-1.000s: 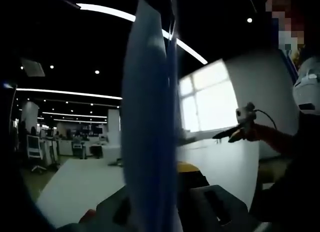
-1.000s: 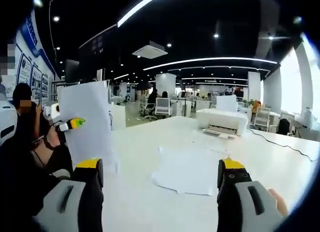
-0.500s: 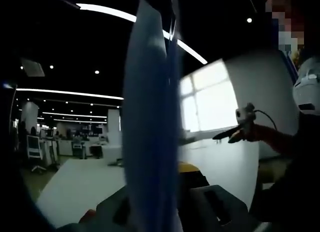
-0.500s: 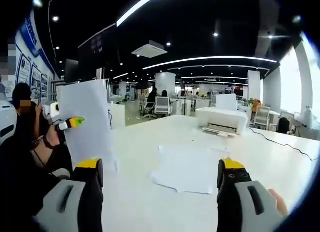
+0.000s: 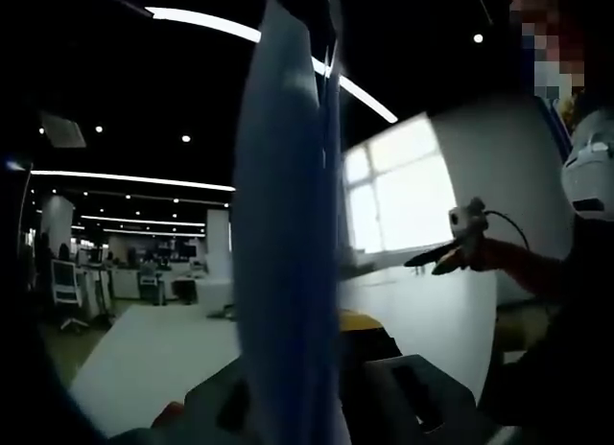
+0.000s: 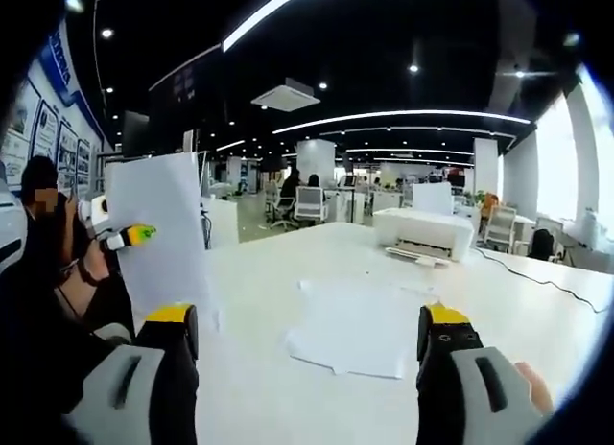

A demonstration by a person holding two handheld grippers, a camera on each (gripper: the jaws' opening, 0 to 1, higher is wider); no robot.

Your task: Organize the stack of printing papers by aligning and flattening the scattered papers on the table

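A stack of printing papers (image 5: 288, 224) stands upright and edge-on in the left gripper view, and my left gripper (image 5: 297, 354) is shut on its lower edge. The same gripper (image 6: 129, 237) appears at the left of the right gripper view, with the held papers (image 6: 158, 234) facing me. A few loose papers (image 6: 350, 325) lie spread and out of line on the white table (image 6: 259, 387). My right gripper (image 6: 307, 330) hovers open in front of them, with nothing between its yellow-tipped jaws. It is also at the right of the left gripper view (image 5: 432, 261), in a person's hand.
A white printer (image 6: 422, 234) sits on the table beyond the loose papers, with a black cable (image 6: 547, 277) running along the right side. A person's dark sleeve (image 6: 48, 330) is at the left. Desks and office chairs (image 6: 307, 205) stand far behind.
The right gripper view has swung slightly, so everything sits a little further left. The papers on the table and the held stack have not moved.
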